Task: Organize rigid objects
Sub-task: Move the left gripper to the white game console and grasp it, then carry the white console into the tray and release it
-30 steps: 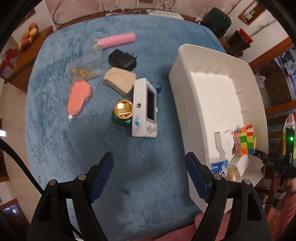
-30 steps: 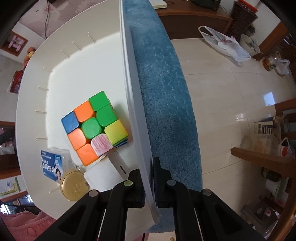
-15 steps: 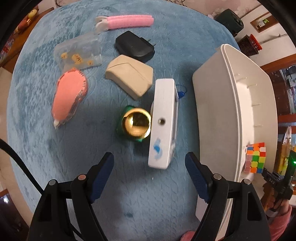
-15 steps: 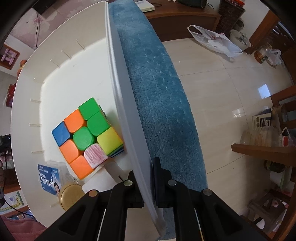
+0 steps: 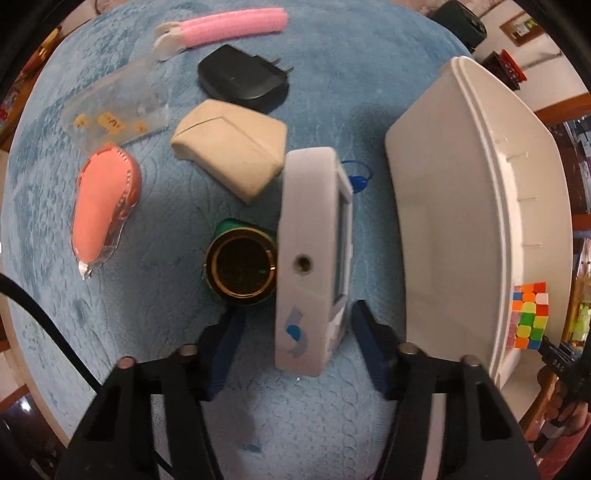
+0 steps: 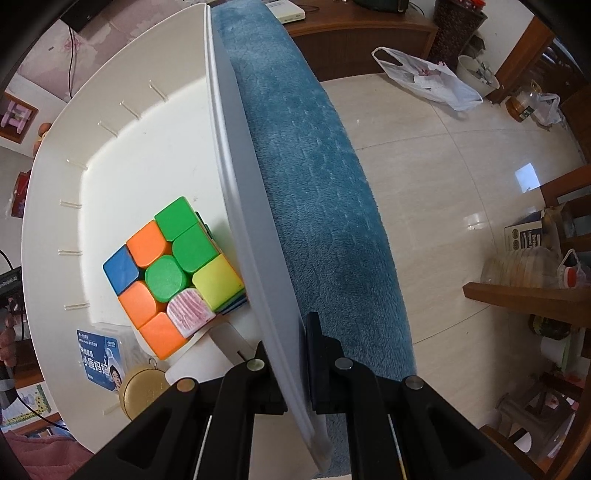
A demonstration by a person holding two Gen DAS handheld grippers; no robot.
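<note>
A white handheld console (image 5: 312, 258) stands on its edge on the blue cloth (image 5: 177, 332). My left gripper (image 5: 295, 354) is open, its blue pads either side of the console's near end without touching it. A gold-lidded green tin (image 5: 240, 267) sits just left of the console. My right gripper (image 6: 295, 365) is shut on the side wall of the white bin (image 6: 236, 206), which also shows in the left wrist view (image 5: 443, 206). Inside the bin lie a colour cube (image 6: 171, 273), a blue card box (image 6: 98, 354) and a gold disc (image 6: 144, 391).
On the cloth beyond the console lie a beige case (image 5: 229, 147), a black charger (image 5: 243, 79), a pink roller (image 5: 229, 27), a clear box (image 5: 114, 114) and a pink dispenser (image 5: 105, 206). The floor (image 6: 461, 184) and wooden furniture lie right of the bin.
My left gripper has moved forward and down to the console and its fingers have narrowed around the near end. The right gripper keeps its hold on the bin wall.
</note>
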